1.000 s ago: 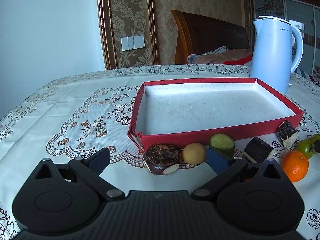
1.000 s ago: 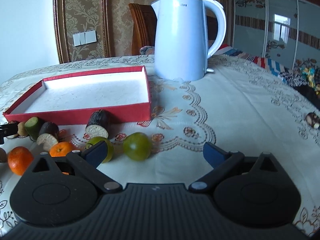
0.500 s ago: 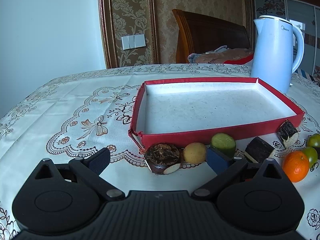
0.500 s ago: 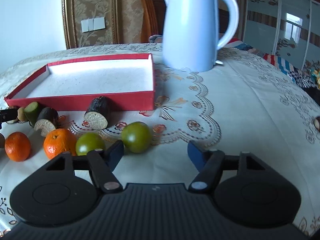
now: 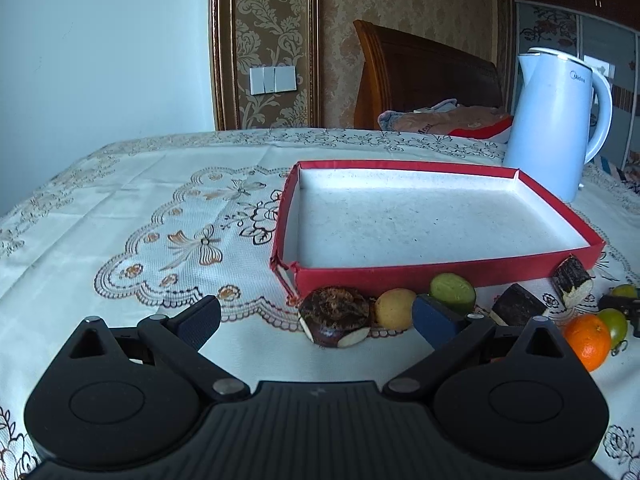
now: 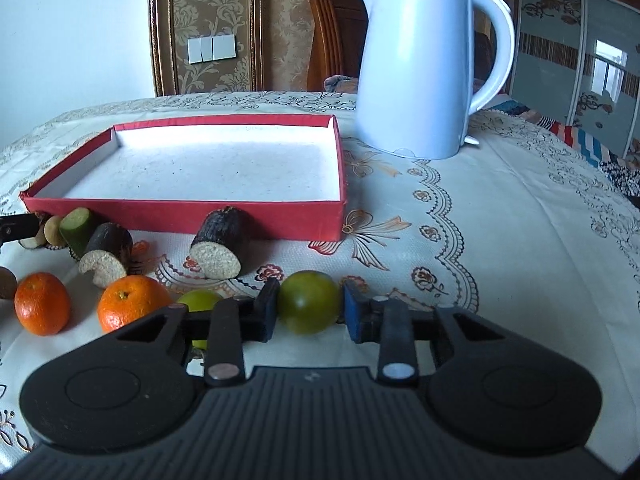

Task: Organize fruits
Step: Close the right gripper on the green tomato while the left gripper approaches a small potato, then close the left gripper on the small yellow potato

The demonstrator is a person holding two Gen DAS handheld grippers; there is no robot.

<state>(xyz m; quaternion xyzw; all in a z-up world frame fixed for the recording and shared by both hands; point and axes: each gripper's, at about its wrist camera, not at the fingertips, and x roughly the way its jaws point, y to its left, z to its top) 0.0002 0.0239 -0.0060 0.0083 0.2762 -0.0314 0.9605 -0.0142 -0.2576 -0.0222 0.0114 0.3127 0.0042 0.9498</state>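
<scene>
Resting between the right gripper (image 6: pixel 309 312) pads, a round green fruit (image 6: pixel 309 307) sits on the tablecloth (image 6: pixel 500 216); both pads touch its sides, clamped. No long axis shows; its dimple faces the camera. Red tray (image 6: pixel 180 216) at 11 o'clock, kettle (image 6: pixel 420 68) at 1. Log-shaped dark piece (image 6: pixel 222 248) lies on its side, cut face toward 6. Left gripper (image 5: pixel 316 316): fingers wide apart, holding nothing, dark round fruit (image 5: pixel 334 314) just ahead.

Soft daylight, cool blue cast; sharp focus; fisheye bending at edges; faint shadows under fruit
</scene>
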